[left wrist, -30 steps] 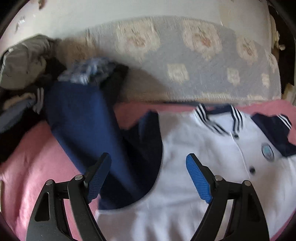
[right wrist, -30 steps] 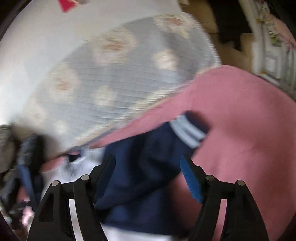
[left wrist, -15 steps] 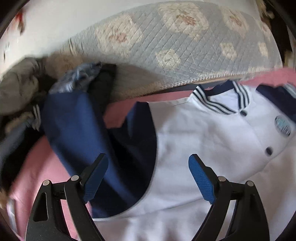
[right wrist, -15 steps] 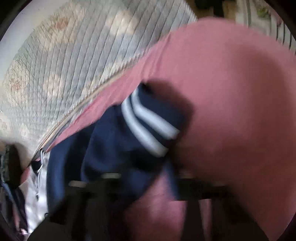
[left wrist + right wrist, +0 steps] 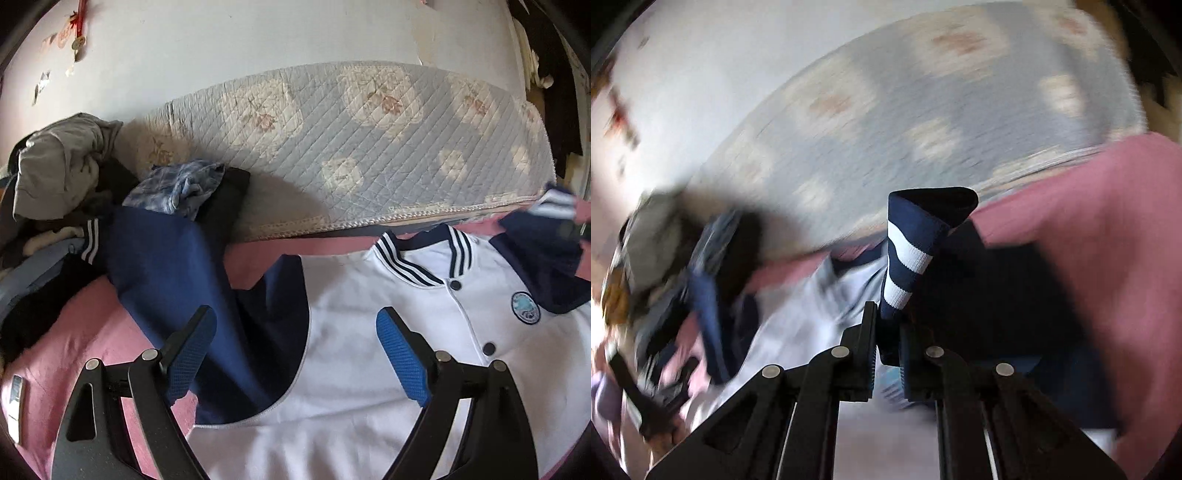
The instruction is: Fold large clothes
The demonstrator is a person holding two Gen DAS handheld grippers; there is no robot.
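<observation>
Your right gripper (image 5: pixel 887 354) pinches the striped cuff (image 5: pixel 908 254), probably lifted; left gripper (image 5: pixel 293 354), jaws spread, hovers nearer the left sleeve (image 5: pixel 162 266).

My left wrist camera sits low over the bed (image 5: pixel 92 332), looking forward past its fingers (image 5: pixel 192 350) across the jacket (image 5: pixel 369 314) to the quilt (image 5: pixel 351 147) and wall (image 5: pixel 258 37). My right wrist camera, tilted and blurred, looks along its fingers (image 5: pixel 866 354) from close behind the cuff (image 5: pixel 908 251). Both views share the jacket (image 5: pixel 798 317), quilt (image 5: pixel 905 110), wall and clothes pile (image 5: pixel 66 166).
</observation>
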